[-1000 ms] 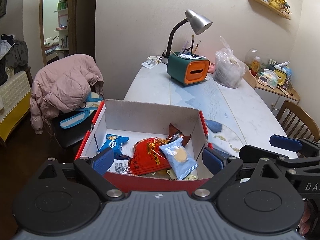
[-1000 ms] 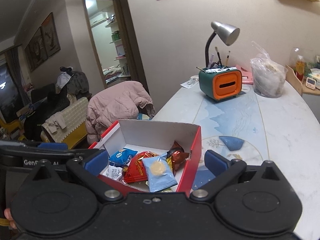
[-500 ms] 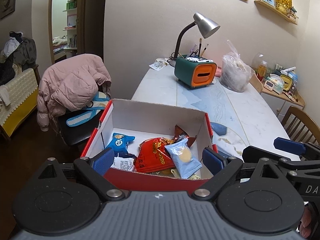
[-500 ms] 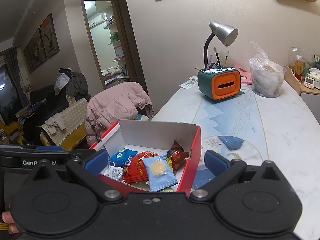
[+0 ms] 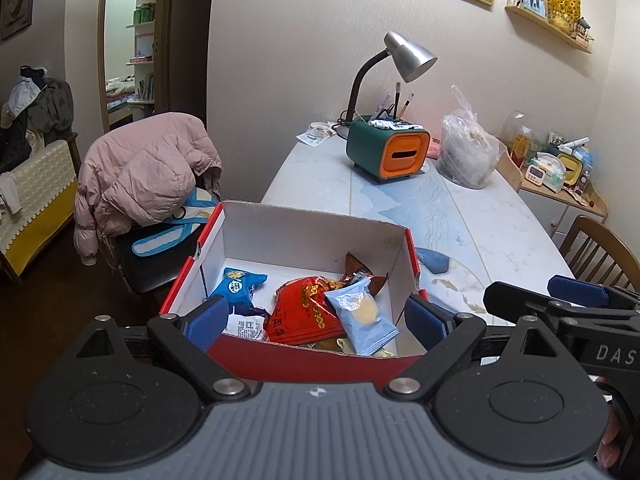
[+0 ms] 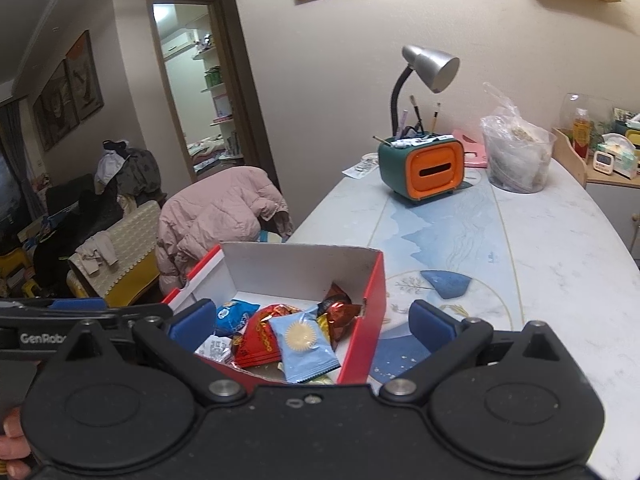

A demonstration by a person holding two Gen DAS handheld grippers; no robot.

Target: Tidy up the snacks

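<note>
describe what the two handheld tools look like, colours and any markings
Left tool: grey ribbed body, black arms with round discs and silver bolts, blue textured pads. Right tool: all black body, same blue pads, white "DAS" lettering on its side. The left's side reads "GenRob".

- Left gripper (image 5: 316, 318), fingers (image 5: 208, 316) spread wide and empty, above the near wall of the red box (image 5: 304, 360)
- Box interior: blue packet (image 5: 238, 286) at left, red packet (image 5: 302, 312) at centre, light-blue packet (image 5: 362, 314) lying over its right edge, brown wrapper (image 5: 358, 270) behind
- Right gripper (image 5: 560, 304) at right, over the marble surface (image 5: 480, 216), fingers apart
- Background: green-and-orange holder (image 5: 390, 152), desk lamp (image 5: 408, 56), plastic bag (image 5: 466, 152), pink jacket (image 5: 148, 172) on a chair
</note>
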